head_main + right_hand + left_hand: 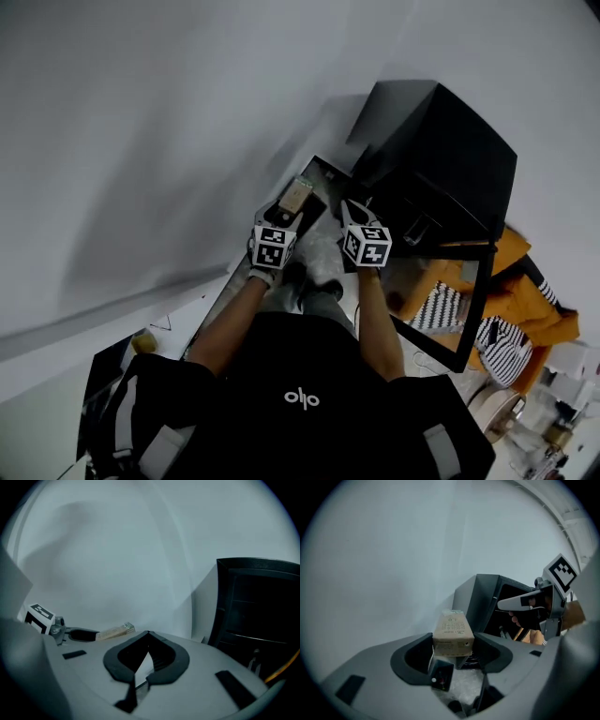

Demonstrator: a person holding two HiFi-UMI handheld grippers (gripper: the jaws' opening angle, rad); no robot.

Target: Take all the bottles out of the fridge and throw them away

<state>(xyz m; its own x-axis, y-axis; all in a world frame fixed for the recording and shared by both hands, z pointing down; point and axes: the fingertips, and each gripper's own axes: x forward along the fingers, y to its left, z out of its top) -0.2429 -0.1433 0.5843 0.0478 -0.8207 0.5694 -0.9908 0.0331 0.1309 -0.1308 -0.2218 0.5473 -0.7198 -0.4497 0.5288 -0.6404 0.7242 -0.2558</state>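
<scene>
My left gripper (453, 641) is shut on a small brown carton (452, 631) that stands upright between its pads. In the head view the brown carton (297, 193) sticks out past the left gripper (287, 214), close to the white wall. My right gripper (147, 634) is shut with nothing in it, and its tips meet. The right gripper (354, 210) hovers beside the left one, in front of the black fridge (436, 155). The fridge door (455, 309) hangs open to the right. The dark fridge interior (262, 611) shows shelves, but I cannot make out any bottles inside.
Crinkled clear plastic (464, 682) lies below the grippers, and I cannot tell what it belongs to. Orange and striped cloth (520, 305) lies behind the open door. Small clutter (539, 412) sits at the lower right. A white wall (141, 141) fills the left side.
</scene>
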